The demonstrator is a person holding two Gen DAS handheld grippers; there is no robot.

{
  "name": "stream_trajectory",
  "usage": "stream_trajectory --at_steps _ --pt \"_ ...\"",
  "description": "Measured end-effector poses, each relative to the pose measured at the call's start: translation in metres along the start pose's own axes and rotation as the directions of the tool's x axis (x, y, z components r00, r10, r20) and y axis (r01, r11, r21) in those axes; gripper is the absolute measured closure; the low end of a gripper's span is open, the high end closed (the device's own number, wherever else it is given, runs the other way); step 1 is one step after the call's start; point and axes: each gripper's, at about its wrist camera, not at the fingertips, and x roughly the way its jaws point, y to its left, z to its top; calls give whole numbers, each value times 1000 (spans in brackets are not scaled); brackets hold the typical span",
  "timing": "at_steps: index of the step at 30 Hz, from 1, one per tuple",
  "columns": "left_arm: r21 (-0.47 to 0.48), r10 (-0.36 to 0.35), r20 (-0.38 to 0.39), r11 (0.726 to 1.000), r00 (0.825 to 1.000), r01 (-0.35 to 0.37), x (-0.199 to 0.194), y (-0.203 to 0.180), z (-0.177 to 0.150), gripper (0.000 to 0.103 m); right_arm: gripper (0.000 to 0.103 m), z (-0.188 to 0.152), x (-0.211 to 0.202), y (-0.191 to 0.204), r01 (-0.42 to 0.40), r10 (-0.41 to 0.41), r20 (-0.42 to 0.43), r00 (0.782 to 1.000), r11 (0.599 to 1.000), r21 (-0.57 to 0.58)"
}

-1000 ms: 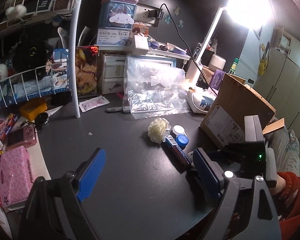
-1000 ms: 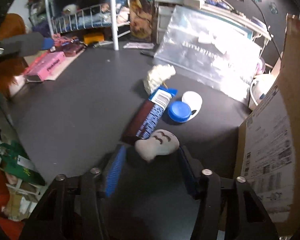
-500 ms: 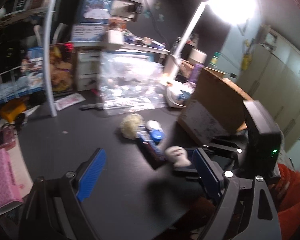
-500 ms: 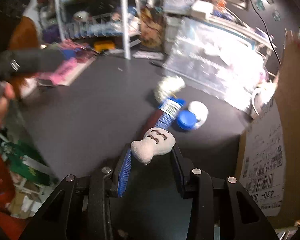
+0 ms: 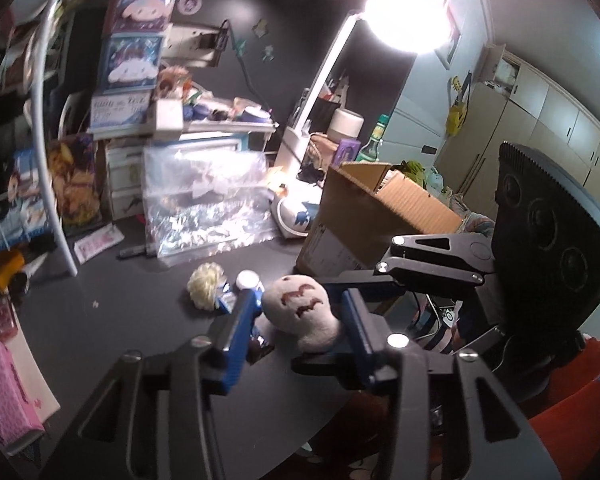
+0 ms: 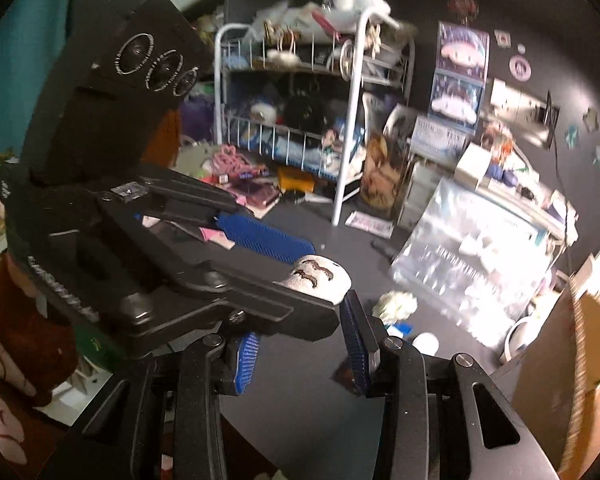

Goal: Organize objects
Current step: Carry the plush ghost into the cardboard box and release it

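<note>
A small grey plush (image 6: 320, 278) sat raised above a dark desk (image 6: 300, 364), between the right gripper (image 6: 300, 346) fingers, the left gripper (image 6: 256, 248) crossing it.

The left claw (image 6: 284, 264) hides the plush toy's (image 6: 320, 278) lower half in the right-wrist view.

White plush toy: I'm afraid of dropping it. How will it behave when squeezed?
The white plush toy looks fuzzy and stuffed, so it probably squashes between the blue pads rather than slipping. Likely light and unbreakable: small, with no hard parts visible.
</note>
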Motion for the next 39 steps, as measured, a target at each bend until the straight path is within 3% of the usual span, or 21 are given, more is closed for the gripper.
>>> stream_trajectory --at_steps 12,20,27,28,29,31,32,34,37,39 --pt "122 -46 -10 991 999 47 52 -63 62 68 69 -11 -60 -63 99 -100 53 994 995 32" --pt "141 -129 -106 980 986 143 120 -98 97 68 69 -37 -87 -127 164 -167 5 986 975 149" --pt "164 -113 -161 976 980 140 151 -112 111 67 68 -52 -90 -167 168 -160 -52 986 961 221" --pt "176 -105 -163 975 981 133 152 -113 110 60 68 -52 -89 -170 169 -158 -65 985 959 228" --pt "183 -96 -158 975 983 125 152 -113 110 43 66 -53 -89 -172 170 -157 -74 985 958 233" --pt "171 -98 -127 978 987 119 148 -110 111 25 56 -55 -91 -173 166 -152 -74 986 953 252" --pt "162 -105 -116 979 988 123 145 -108 111 25 43 -55 -92 -173 169 -156 -71 985 951 258" --pt "145 -104 -98 982 990 118 137 -102 112 25 28 -55 -98 -173 183 -173 -60 983 947 264" --pt "134 -90 -68 986 994 99 124 -95 111 25 23 -53 -102 -174 181 -173 -53 984 944 277" --pt "127 -82 -44 988 996 87 112 -89 110 25 9 -51 -104 -175 177 -172 -40 984 942 286"
